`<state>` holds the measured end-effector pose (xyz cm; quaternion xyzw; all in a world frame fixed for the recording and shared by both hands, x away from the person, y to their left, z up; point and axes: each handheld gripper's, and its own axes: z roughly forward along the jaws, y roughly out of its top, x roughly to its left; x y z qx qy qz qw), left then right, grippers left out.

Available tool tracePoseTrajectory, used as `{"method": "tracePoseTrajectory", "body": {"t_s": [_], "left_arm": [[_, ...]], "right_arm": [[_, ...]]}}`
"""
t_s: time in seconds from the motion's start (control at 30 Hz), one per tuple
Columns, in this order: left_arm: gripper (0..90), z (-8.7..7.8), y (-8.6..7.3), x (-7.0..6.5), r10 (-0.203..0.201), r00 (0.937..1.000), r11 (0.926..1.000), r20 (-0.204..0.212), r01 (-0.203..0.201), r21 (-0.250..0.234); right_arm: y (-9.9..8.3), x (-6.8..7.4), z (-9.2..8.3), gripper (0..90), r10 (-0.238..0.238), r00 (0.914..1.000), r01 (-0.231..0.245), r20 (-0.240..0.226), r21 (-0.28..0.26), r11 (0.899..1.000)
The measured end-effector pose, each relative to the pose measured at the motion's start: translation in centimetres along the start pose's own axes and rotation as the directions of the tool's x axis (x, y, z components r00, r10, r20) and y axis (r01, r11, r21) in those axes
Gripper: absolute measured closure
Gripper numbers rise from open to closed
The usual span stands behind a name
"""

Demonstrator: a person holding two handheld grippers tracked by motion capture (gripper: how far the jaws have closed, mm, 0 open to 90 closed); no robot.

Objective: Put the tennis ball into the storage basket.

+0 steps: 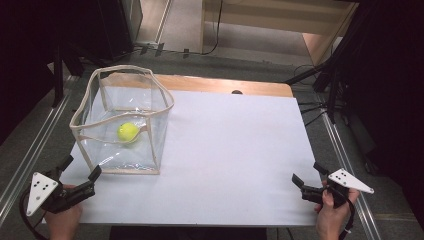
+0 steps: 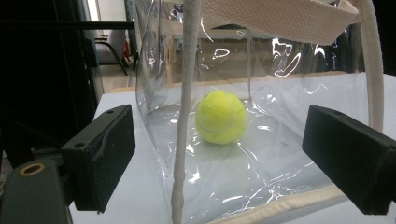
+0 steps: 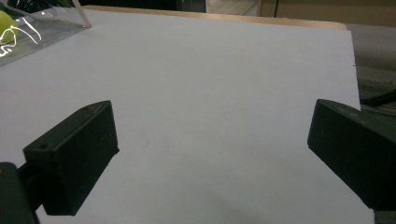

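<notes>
White table (image 1: 230,150) held a clear bag (image 1: 122,120) with a ball (image 1: 128,132) inside. Both grippers, left (image 1: 80,176) and right (image 1: 306,178), gaped empty; the left should probably approach the bag's rim squarely.

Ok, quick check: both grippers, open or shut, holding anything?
Left gripper: open, holding nothing, facing the clear bag.
Right gripper: open, holding nothing, over the white table.

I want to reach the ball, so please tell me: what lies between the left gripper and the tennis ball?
In the left gripper view, the clear bag's wall and corner seam stand between the left gripper and the tennis ball.
</notes>
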<state>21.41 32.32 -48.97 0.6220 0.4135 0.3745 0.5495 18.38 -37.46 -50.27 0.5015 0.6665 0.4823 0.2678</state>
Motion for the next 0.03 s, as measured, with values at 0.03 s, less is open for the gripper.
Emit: {"method": "tracePoseTrajectory", "body": {"t_s": [0.03], "left_arm": [[9.8,0.0,0.0,0.01,0.001,1.0,1.0,0.0,-0.001,0.0]], "right_arm": [[0.01,0.04,0.04,0.5,0.001,1.0,-0.001,0.0,-0.003,1.0]]}}
